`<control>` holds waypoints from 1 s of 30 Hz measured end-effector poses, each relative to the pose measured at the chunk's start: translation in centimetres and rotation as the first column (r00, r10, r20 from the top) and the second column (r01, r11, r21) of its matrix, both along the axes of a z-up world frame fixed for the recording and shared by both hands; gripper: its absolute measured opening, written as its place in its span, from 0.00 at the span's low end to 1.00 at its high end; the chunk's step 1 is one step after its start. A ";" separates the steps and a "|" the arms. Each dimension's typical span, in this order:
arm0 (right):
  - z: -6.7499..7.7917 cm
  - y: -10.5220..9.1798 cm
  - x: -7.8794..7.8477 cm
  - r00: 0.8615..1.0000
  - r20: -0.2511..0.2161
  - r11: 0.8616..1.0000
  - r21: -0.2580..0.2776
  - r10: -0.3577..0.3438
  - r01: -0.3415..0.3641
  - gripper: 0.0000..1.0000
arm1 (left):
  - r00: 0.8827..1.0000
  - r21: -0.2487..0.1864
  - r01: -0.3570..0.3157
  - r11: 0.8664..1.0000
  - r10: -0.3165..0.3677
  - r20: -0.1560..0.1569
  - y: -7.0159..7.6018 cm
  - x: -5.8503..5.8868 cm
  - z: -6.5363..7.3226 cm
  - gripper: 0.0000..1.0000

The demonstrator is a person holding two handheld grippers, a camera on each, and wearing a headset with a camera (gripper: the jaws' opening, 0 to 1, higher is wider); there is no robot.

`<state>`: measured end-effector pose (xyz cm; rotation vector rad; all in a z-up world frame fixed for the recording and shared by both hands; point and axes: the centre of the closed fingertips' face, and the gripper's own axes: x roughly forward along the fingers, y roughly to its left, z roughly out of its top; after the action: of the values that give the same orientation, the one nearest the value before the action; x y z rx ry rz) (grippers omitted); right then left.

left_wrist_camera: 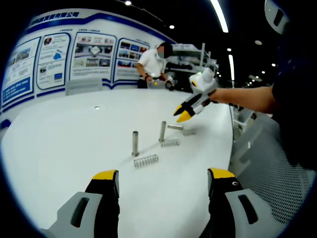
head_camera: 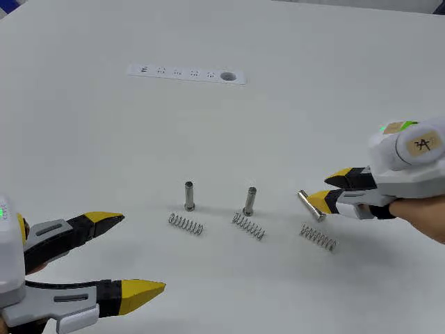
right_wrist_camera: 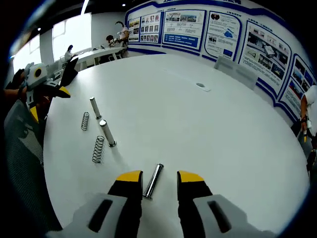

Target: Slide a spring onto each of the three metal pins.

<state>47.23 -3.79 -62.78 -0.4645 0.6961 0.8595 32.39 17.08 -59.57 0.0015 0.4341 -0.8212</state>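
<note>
Two metal pins point(head_camera: 189, 196) point(head_camera: 249, 201) stand upright on the white table. The third pin point(head_camera: 310, 204) lies on its side. Three springs point(head_camera: 185, 223) point(head_camera: 248, 226) point(head_camera: 318, 237) lie flat, one in front of each pin. My right gripper point(head_camera: 328, 188) is open just beside the lying pin; in the right gripper view that pin point(right_wrist_camera: 153, 180) rests on the table between the spread jaws of the gripper point(right_wrist_camera: 160, 177), touching neither. My left gripper point(head_camera: 132, 254) is open at the near left, holding nothing; in its own view the gripper point(left_wrist_camera: 163, 176) faces the nearest spring point(left_wrist_camera: 146, 161).
A white power strip point(head_camera: 186, 73) lies flat at the far side of the table point(head_camera: 83, 139). The table's rounded edge point(right_wrist_camera: 47, 163) runs close to the springs on my side. A person point(left_wrist_camera: 153, 64) stands beyond the far edge.
</note>
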 end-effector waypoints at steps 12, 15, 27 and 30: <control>-1.4 0.7 0.9 0.997 -0.057 0.999 -0.022 -0.046 0.045 0.22 | 1.000 0.000 0.003 1.000 -0.003 -0.008 0.0 -0.1 -0.3 0.73; -1.7 0.7 1.1 0.995 -0.072 0.997 -0.035 -0.067 0.065 0.18 | 1.000 0.000 0.005 1.000 -0.005 -0.010 -0.1 -0.1 -0.3 0.72; -2.8 0.7 1.1 0.986 -0.127 0.993 -0.049 -0.111 0.105 0.14 | 1.000 -0.003 0.006 1.000 -0.006 -0.013 -0.1 -0.1 -0.5 0.72; -3.0 0.7 1.1 0.984 -0.137 0.993 -0.051 -0.114 0.108 0.13 | 1.000 -0.005 0.005 1.000 -0.005 -0.014 -0.1 -0.1 -0.5 0.72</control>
<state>48.36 -3.07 -65.76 -0.4024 0.8630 0.7775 32.27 17.02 -60.11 -0.0077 0.4453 -0.8278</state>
